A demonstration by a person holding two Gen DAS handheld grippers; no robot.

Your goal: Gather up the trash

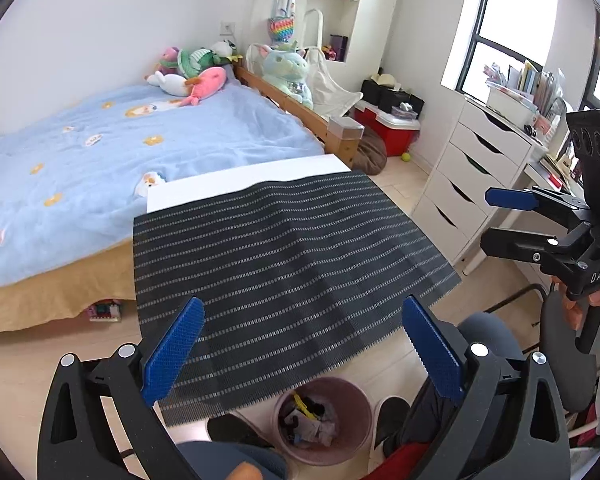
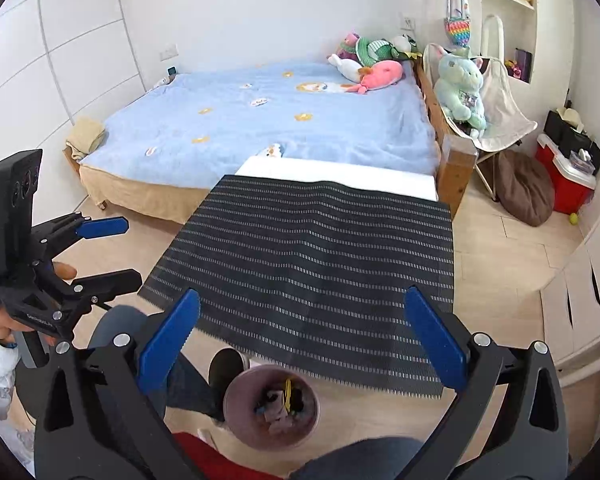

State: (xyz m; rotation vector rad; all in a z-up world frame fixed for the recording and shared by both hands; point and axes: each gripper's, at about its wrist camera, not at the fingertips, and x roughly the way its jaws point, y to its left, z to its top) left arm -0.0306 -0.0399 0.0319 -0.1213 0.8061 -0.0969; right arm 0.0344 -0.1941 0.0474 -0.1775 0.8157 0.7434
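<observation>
Both grippers up off the table, nothing held. Left gripper [image 1: 300, 344] has its blue pads spread wide with only the mat showing between them; from the right wrist view the same unit [image 2: 112, 252] sits at the left edge, jaws apart, a hand [image 2: 4, 320] wrapped on its grip. Right gripper [image 2: 304, 340] is likewise spread wide and empty; from the left wrist view it appears at the far right [image 1: 496, 220], fingers apart, held by the other hand [image 1: 596, 300]. Trash bin [image 1: 323, 420], pink and round, stands on the wood floor just below the near edge of the table, between the person's dark shoes [image 1: 392, 412] and knees; the right wrist view looks nearly straight down into it [image 2: 271, 412]. The bin holds a mixed pile: crumpled wrappers, dark scraps and a yellow strip [image 2: 288, 398]. Dark striped mat [image 1: 284, 264] covers most of the white table [image 1: 244, 180], and its serrated near edge overhangs the table front; no loose trash visible on it. Behind the table is a bed with a blue blanket [image 1: 140, 152] and plush toys [image 1: 192, 76] at the headboard end. White drawer unit [image 1: 472, 172] stands to the right under the window.
</observation>
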